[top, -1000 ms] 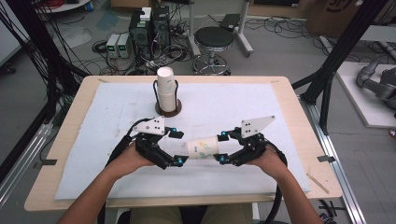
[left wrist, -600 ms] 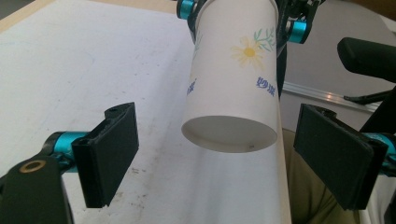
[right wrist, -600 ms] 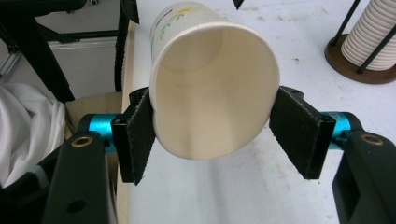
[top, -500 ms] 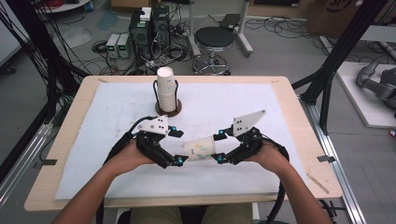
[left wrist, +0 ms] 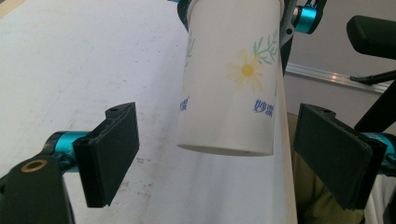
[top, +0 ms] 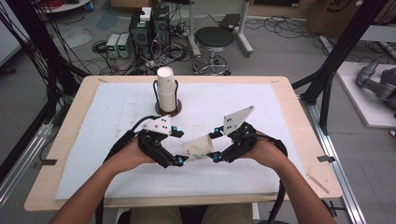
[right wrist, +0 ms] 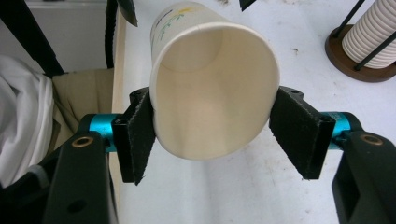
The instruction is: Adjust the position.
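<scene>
The paper cup (top: 198, 148) is held near the table's near edge, pinched at its rim by the right gripper (right wrist: 212, 135). The left gripper (left wrist: 229, 158) sits spread around its base, so squeezing should be kept gentle.

I see my left gripper (top: 180, 148) and right gripper (top: 214, 147): black bodies, teal knuckles, grey three-cornered plates, black cables trailing; bare forearms.

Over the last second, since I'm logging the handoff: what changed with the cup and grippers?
The left gripper let go: its jaws now stand open, clear of the cup. The right gripper keeps its clamp near the rim and has tipped that end up, so the cup slants instead of lying level. The cup stack in its holder stayed put.
</scene>
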